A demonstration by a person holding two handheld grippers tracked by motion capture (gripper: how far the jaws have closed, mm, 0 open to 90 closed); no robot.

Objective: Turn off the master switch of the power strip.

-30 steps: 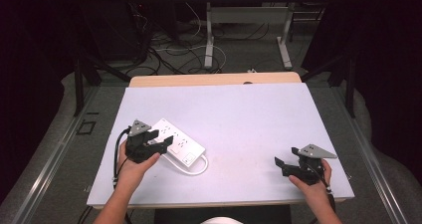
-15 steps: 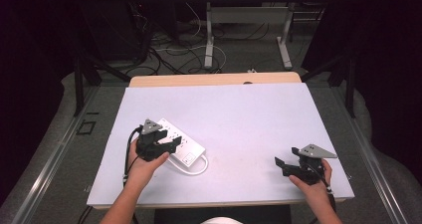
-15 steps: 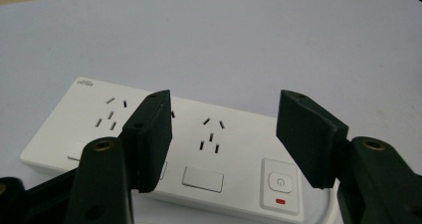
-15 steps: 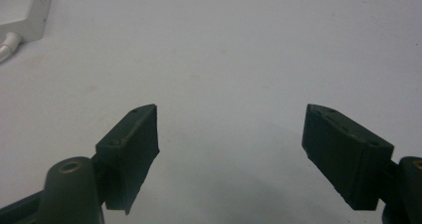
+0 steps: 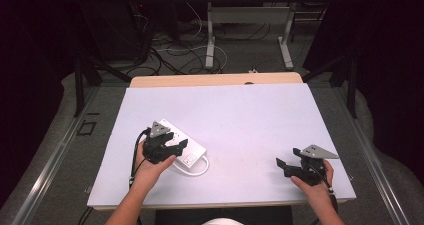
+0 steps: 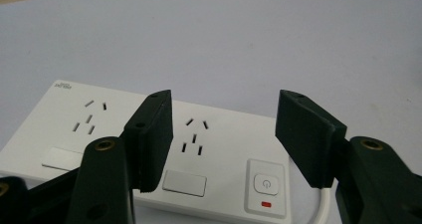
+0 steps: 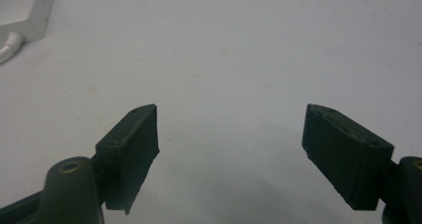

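A white power strip (image 5: 194, 154) lies flat on the left half of the white table (image 5: 250, 120), its white cable (image 5: 197, 171) looping at its near right end. My left gripper (image 5: 176, 144) hovers just above the strip, open. In the left gripper view its jaws (image 6: 224, 129) stand apart over a socket group of the power strip (image 6: 74, 129), with the power button (image 6: 267, 183) and a red light (image 6: 267, 204) to the right. Neither pad touches the strip. My right gripper (image 5: 283, 166) rests near the front right, open, with bare table between its jaws (image 7: 231, 139).
The table's front edge (image 5: 220, 205) runs just ahead of both hands. In the right gripper view, the strip's end (image 7: 25, 5) and cable (image 7: 7, 47) sit at the top left. Beyond the far edge are desk legs (image 5: 210, 35) and floor cables (image 5: 170, 50).
My left gripper has shifted right and slightly down, from the strip's left end to over its middle. The right gripper has stayed where it was.
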